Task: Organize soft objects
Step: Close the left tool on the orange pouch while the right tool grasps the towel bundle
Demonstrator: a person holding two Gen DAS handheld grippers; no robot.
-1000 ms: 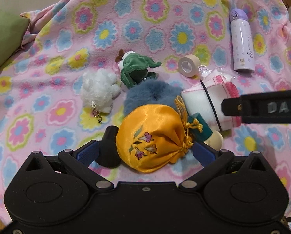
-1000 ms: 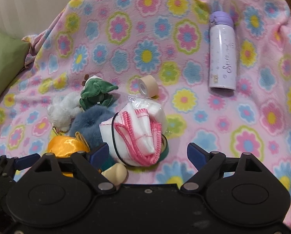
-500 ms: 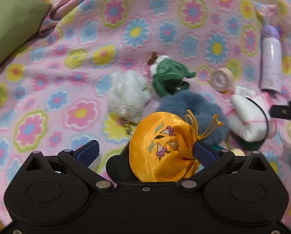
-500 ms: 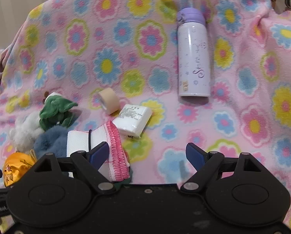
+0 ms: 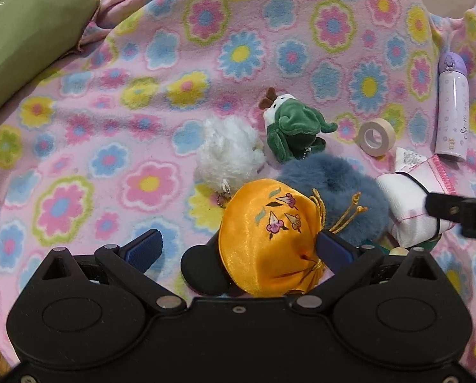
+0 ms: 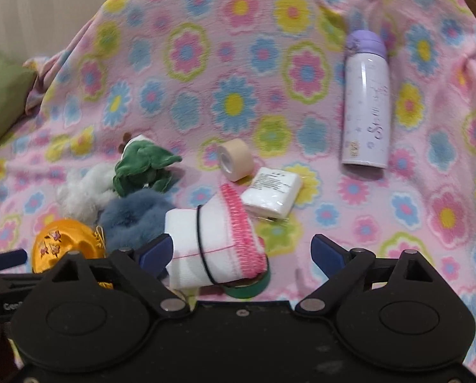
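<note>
Across the pink fleece blanket with its bright flower print point(image 5: 116, 105), the widest bare stretch lies to the left and far side of the pile, running up to the green cushion point(image 5: 21, 32) at the left edge. To the right, open blanket lies between the white wrapped packet point(image 6: 271, 191) and the lilac metal bottle point(image 6: 367, 102), which lies on its side well apart from the soft things.

The soft things sit bunched together near both tools. The orange satin drawstring pouch point(image 5: 263, 239), stitched with small flowers and tied with gold cord, sits between the fingers of the left gripper point(image 5: 238, 249), pressed against the right finger while the left finger stands clear of it; the jaws are spread wide. A black rounded object point(image 5: 199, 271) lies just under the pouch. Behind it the blue-grey fluffy pom-pom point(image 5: 333, 188) touches the pouch, with the white fuzzy plush on a keychain point(image 5: 228, 153) and the green plush toy with a white face point(image 5: 292, 127) just beyond. A beige roll of tape point(image 5: 375, 135) stands near them.

The right gripper point(image 6: 242, 255) is also spread, its left finger touching the white rolled cloth with pink stitched edging point(image 6: 212, 242), bound by a black elastic band. That roll rests on a green ring point(image 6: 250, 287).
</note>
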